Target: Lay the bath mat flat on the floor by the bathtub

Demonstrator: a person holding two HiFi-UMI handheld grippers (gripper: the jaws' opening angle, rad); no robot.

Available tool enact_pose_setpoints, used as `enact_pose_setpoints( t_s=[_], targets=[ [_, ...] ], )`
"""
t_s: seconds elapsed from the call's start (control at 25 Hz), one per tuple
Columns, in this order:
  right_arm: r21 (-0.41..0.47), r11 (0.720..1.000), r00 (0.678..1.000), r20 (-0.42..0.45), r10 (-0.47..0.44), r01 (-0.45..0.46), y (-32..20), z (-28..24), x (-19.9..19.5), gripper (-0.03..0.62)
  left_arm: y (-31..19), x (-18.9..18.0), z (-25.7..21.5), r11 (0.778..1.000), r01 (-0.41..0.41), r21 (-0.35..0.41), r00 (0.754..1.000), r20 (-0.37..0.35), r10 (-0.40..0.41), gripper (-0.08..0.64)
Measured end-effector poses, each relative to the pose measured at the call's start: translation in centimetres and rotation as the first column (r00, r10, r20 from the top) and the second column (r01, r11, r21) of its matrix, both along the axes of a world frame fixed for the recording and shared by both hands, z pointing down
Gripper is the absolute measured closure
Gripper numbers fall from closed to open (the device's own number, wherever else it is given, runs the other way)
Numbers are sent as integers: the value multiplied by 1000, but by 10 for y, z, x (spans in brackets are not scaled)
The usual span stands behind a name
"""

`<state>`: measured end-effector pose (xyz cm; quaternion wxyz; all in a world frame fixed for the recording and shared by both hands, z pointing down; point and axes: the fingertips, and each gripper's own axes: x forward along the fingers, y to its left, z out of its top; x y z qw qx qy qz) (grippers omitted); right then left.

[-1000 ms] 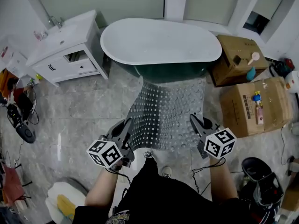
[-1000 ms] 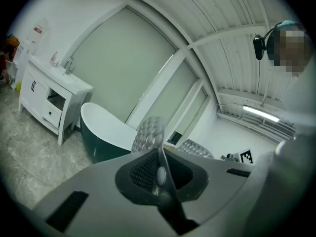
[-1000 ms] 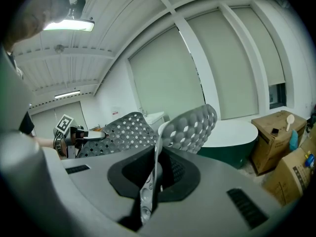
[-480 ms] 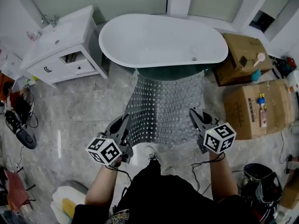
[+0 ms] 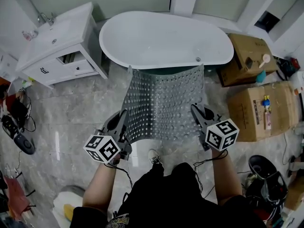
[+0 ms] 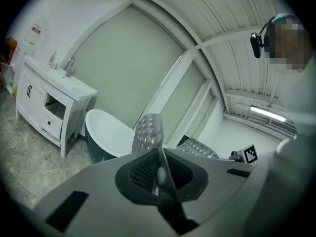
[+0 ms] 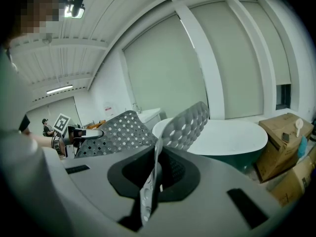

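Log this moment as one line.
left gripper: shut on bath mat | right gripper: shut on bath mat | mat: spread before bathtub, not yet flat

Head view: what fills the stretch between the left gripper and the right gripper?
The grey perforated rubber bath mat stretches between them, as the head view shows. The left gripper and the right gripper are each shut on one of its near corners.

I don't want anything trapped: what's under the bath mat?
Grey floor shows round the bath mat, with the bathtub's dark side at its far edge. The patch straight beneath is covered by the mat.
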<state>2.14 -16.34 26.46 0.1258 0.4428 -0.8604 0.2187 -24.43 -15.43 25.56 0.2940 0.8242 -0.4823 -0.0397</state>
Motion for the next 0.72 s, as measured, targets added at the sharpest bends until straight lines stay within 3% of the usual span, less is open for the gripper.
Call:
enact_pose_setpoints(
  t_s=[0.32, 0.72],
  targets=[
    [-3, 1000, 1000, -21, 4, -4, -21, 9, 8, 561, -19, -1, 13, 999, 33, 7, 999, -17, -33, 531],
    [-44, 999, 1000, -18, -16, 16, -48, 46, 68, 561, -40, 51, 42, 995, 94, -16, 995, -14, -94, 529]
  ],
)
